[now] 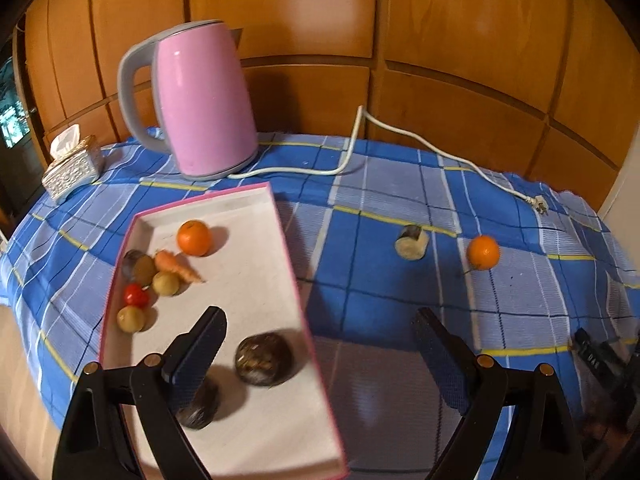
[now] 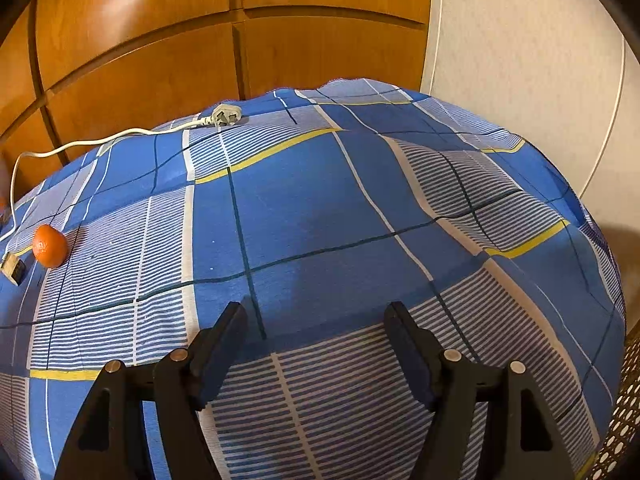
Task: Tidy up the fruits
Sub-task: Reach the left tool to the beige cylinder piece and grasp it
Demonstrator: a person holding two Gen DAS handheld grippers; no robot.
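A white tray with a pink rim (image 1: 256,196) lies on the left of the blue checked cloth. It holds an orange (image 1: 194,238), a carrot (image 1: 176,266), a red tomato (image 1: 135,295), several small yellow-brown fruits and two dark round fruits (image 1: 262,358); one of these is partly hidden behind my left finger. My left gripper (image 1: 320,314) hovers open over the tray's right rim, holding nothing. A second orange (image 1: 483,252) (image 2: 49,246) and a cut pale stub (image 1: 411,241) (image 2: 14,268) lie on the cloth. My right gripper (image 2: 316,308) stands open over bare cloth, far right of that orange.
A pink kettle (image 1: 204,100) stands behind the tray, its white cord (image 1: 400,132) running right to a plug (image 1: 538,204) (image 2: 226,115). A silver tissue box (image 1: 72,164) sits at the back left. Wooden panels (image 1: 460,40) back the table; the cloth drops off at the right edge (image 2: 592,216).
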